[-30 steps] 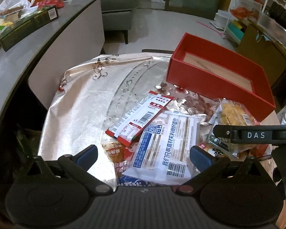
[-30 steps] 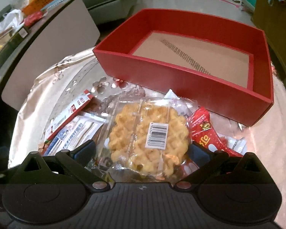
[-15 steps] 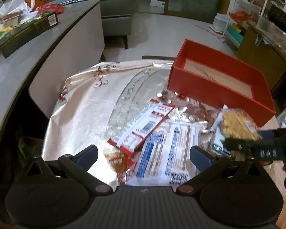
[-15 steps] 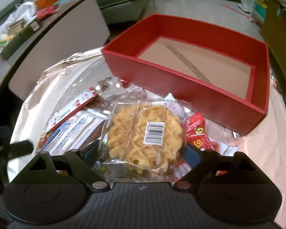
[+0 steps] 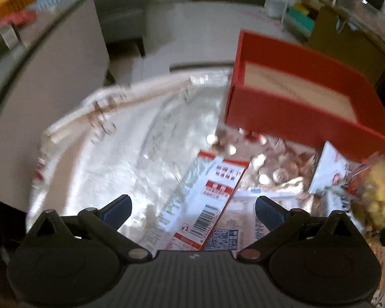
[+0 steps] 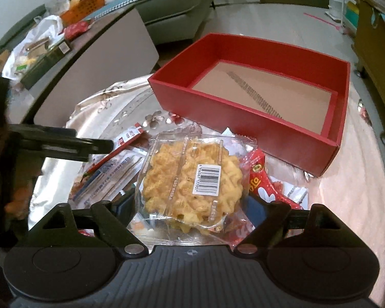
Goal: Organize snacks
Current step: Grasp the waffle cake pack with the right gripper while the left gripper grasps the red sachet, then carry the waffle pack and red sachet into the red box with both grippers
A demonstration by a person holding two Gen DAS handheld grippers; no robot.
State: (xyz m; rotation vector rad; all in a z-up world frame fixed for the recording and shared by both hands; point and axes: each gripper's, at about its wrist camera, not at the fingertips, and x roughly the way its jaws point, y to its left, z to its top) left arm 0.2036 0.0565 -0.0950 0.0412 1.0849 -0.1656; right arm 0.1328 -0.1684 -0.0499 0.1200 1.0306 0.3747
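Plainly, the waffle packet (image 6: pixel 192 182) is clamped between the fingers of the right gripper (image 6: pixel 192 205), filling the lower centre of the right wrist view, its barcode label facing up. The red box (image 6: pixel 254 95) lies straight ahead of that gripper, in the upper centre and upper right of the same frame, its cardboard floor bare and its near wall turned toward the packet; its long axis runs from upper left to lower right. A forward carry over that near wall is judged to be all that the placing calls for. The left gripper (image 5: pixel 192 210) is held spread apart and grasps nothing; between its fingers, at the lower centre of the blurred left wrist view, the red-and-white sachet (image 5: pixel 208 200) is seen lying on the silver tablecloth (image 5: pixel 110 159), its length pointing away and slightly rightward. The box stands well off to that gripper's upper right, so the right hand is judged the nearer.
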